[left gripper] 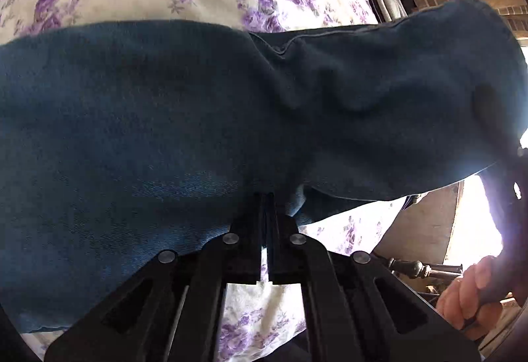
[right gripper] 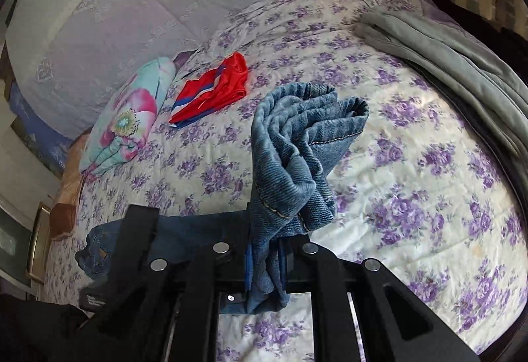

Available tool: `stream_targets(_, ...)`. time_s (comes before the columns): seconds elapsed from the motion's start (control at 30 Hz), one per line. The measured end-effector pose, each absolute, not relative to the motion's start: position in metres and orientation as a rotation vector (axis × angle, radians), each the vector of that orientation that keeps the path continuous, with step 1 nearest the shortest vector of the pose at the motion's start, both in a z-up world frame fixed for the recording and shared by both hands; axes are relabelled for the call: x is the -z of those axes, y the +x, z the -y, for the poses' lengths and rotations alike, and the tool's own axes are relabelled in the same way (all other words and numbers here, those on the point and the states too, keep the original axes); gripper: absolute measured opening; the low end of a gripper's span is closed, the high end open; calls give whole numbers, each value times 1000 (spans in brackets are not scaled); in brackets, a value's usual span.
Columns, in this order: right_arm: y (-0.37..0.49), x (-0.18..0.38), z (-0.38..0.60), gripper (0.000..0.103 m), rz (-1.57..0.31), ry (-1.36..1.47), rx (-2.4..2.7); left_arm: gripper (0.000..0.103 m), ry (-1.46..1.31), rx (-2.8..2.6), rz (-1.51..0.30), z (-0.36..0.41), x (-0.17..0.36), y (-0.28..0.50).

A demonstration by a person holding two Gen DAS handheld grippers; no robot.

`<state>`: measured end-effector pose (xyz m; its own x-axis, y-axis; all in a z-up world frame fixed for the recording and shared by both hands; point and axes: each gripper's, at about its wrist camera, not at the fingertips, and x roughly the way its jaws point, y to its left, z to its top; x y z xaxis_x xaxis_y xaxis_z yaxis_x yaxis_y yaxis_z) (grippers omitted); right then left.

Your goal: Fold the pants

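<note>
**Jeans pinched at both ends, fold barely begun**

At the near edge of the right wrist view, the right gripper (right gripper: 265,249) has its jaws drawn nearly together on a bunched wad of the jeans (right gripper: 297,157). The hem end, w/ pale stitching, flops up and over past the fingertips, clear of the bed. Below and to the left, more of the same denim trails down toward the floral bedspread (right gripper: 412,190), and a black gripper frame stands in front of it, prob. the left tool.

In the left wrist view, the left gripper (left gripper: 268,197) is fully closed, tips nipped onto the lower edge of a broad dark panel of the jeans. That panel fills most of the frame and looks draped or held up, not laid flat. A hand (left gripper: 468,296) shows at the lower right of that view, gripping a handle.

Farther back on the bed: a red garment (right gripper: 214,91), then a pastel flowered pillow (right gripper: 128,121) to its left, a grey blanket (right gripper: 462,64) along the right edge, and a pale quilted headboard (right gripper: 132,15) behind.

Progress, as I judge it: early. Both ends are grasped, but no neat crease shows anywhere; the cloth is crumpled at the right tool. Still left: spread it, bring the ends together, lay flat, fold again.
</note>
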<state>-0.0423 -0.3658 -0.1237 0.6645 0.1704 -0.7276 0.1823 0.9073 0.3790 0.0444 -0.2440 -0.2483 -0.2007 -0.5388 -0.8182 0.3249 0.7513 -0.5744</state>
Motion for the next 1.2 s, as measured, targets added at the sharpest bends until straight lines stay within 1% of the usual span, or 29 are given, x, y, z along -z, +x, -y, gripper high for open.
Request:
stream_targets(0.07,-35,118,355,13,-864,425,-8,0,-214,784,-1603,247,249,48)
stream_targets(0.1,-34,116,351,13,-866,412,-9,0,-312,794,-1615,243,249,55)
stream_targets(0.13,-34,114,350,13,-870,401,-7,0,-389,799,-1583,238,245,63)
stream_targets(0.2,-36,113,351,13,-880,389,11,0,-414,774,-1551,237,244,75)
stream_targets(0.33,-43,118,367,13,-881,405,67,0,-480,808,-1620,257,258,76)
stream_targets(0.47,-45,129,386,13,-891,428,125,0,-391,895,-1583,268,242,60)
stream_targets(0.6,-45,148,399,13,-928,446,162,0,-315,957,-1621,266,243,41)
stream_targets(0.67,-44,148,398,13,-931,443,154,0,-248,992,-1642,261,239,24)
stream_targets(0.77,-40,127,370,13,-902,366,58,0,-286,961,-1588,216,219,30)
stream_targets(0.87,-33,107,315,13,-897,216,-87,0,-403,784,-1485,132,198,57)
stream_targets(0.97,-22,113,248,15,-936,62,-238,0,-494,576,-1425,29,195,70)
stream_targets(1.07,-11,149,184,16,-1006,-89,-348,0,-565,472,-1438,-20,207,74)
stream_targets(1.13,-2,188,156,16,-1079,-140,-373,0,-594,423,-1467,-39,226,72)
stream_targets(1.2,5,229,141,19,-1177,-173,-351,1,-669,427,-1469,-51,247,69)
